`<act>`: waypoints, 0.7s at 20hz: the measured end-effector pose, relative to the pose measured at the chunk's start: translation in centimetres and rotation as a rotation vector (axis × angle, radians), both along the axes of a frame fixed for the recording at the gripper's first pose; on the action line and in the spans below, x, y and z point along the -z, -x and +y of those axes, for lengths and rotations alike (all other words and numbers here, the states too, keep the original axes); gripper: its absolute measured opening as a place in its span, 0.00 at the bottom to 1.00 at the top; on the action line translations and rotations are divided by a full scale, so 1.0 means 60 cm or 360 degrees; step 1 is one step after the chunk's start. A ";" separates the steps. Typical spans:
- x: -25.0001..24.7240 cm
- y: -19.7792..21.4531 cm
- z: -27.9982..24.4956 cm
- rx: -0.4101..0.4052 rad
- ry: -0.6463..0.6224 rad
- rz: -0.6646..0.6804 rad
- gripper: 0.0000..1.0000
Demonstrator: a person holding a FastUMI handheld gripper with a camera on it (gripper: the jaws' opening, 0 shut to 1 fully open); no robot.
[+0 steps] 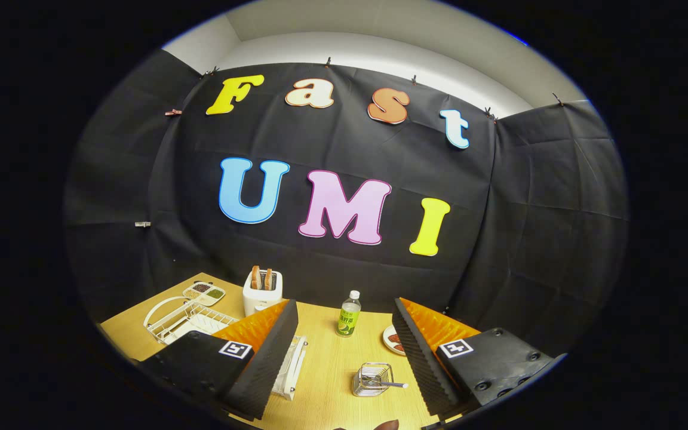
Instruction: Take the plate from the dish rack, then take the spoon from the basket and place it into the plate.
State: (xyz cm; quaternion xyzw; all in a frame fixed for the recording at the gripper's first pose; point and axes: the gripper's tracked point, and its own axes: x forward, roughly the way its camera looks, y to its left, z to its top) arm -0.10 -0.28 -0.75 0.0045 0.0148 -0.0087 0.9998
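Two fingers of the hand-held gripper stand wide apart, gripping nothing — the basket with its spoon sits between them on the bench, the dish rack beyond the left finger.

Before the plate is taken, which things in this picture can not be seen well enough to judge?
- Gripper, gripper view: open, holding nothing.
- Dish rack: the left finger hides part of it; whether a plate stands in it cannot be told.
- Basket: a handle sticks out, but the spoon's bowl is too small to make out.
- Small dish behind the right finger: half hidden, contents unclear.
- Divided tray: contents too small.
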 end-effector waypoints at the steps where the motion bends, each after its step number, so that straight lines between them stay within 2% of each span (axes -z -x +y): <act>1: -0.001 0.000 0.000 0.0001 -0.0004 0.0000 0.97; 14: 0.004 -0.007 -0.001 0.0009 -0.0016 0.0030 0.98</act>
